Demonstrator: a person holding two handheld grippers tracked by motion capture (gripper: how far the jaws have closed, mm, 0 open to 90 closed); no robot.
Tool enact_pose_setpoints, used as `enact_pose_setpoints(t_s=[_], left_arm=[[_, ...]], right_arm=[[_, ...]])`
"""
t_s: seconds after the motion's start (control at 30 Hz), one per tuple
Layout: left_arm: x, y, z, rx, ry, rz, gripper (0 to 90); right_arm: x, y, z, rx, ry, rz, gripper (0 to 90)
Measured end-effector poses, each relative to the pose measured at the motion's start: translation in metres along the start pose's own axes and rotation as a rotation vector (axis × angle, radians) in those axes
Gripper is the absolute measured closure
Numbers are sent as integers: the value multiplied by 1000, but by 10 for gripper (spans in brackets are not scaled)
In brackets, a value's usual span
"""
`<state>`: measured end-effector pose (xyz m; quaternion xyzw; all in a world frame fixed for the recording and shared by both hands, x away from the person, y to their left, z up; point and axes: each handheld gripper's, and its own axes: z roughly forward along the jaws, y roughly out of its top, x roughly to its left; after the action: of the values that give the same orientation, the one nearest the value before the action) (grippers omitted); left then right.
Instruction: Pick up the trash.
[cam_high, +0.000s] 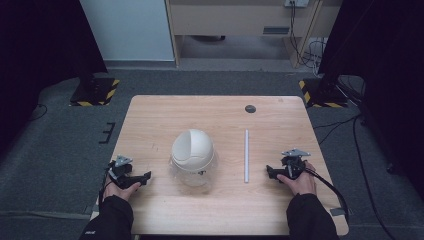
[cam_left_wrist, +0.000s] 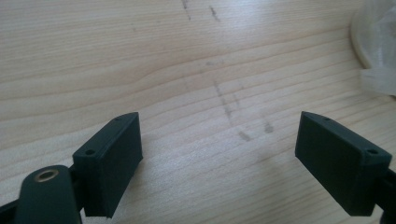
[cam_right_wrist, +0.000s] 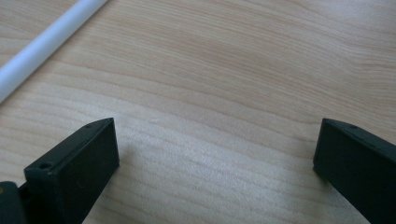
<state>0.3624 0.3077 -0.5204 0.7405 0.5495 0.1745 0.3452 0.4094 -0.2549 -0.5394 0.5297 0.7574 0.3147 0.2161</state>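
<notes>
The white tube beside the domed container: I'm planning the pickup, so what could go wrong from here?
1. The white tube is round and lies flat on the table; it may roll away from the open right gripper.
2. The domed container looks clear and light below its white top; the open left gripper might slip or tip it.

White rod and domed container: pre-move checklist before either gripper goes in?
1. Left gripper open with nothing between the jaws: ok.
2. Right gripper open and empty: ok.
3. White rod lies flat on the table, apart from the right gripper, path to it free: ok.
4. Domed container stands upright mid-table, touched by neither gripper: ok.
5. Gap between rod and container wide enough to grasp one without bumping the other: ok, as judged from the high view.
6. Whether the white dome is seated firmly on its clear base: cannot tell.
</notes>
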Motion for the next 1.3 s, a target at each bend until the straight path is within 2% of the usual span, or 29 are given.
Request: enact_pose_setpoints(t_s=[0.1, 0.2, 0.23, 0.27, 0.4, 0.43, 0.5, 0.63, 0.7, 0.73, 0.87, 0.93, 1.03, 1.23, 1.3], left_arm=[[-1, 3, -4, -40, -32, -6, 146], [-2, 6, -9, -85, -52, 10, 154], [-2, 6, -9, -85, -52, 10, 154], [-2, 10, -14, -129, -47, 8, 154], [-2, 15, -24, -213, -50, 13, 154], [-2, 15, -24, -213, -50, 13, 154], [-1, 18, -31, -263, -62, 16, 152], [0, 21, -39, -306, -70, 24, 153], [0, 22, -42, -313, -73, 24, 155], [0, 24, -45, -334, -78, 35, 156], [0, 25, -48, -341, -75, 57, 156], [0, 26, -50, -347, -77, 61, 158], [0, 28, -53, -366, -102, 41, 161], [-1, 31, -57, -382, -124, 50, 159], [-4, 34, -61, -394, -123, 69, 143]], right_arm=[[-2, -2, -2, 1, 2, -4, 5], [-2, -2, -2, -1, 3, -5, 5], [-2, -2, -2, -1, 3, -5, 5], [-2, -2, -2, -1, 3, -4, 5], [-2, -2, -2, -1, 3, -3, 5], [-2, -2, -2, -1, 3, -3, 5], [-2, -2, -2, -1, 3, -4, 5], [-2, -2, -2, 0, 2, -2, 5], [-2, -2, -2, 0, 2, -1, 5], [-2, -2, -2, 0, 2, -1, 5], [-2, -2, -2, 0, 2, -1, 5], [-2, -2, -2, 0, 2, -2, 5], [-2, -2, -2, 0, 2, -1, 4], [-2, -2, -2, 0, 2, -1, 5], [-2, -2, -2, 0, 2, -1, 5]])
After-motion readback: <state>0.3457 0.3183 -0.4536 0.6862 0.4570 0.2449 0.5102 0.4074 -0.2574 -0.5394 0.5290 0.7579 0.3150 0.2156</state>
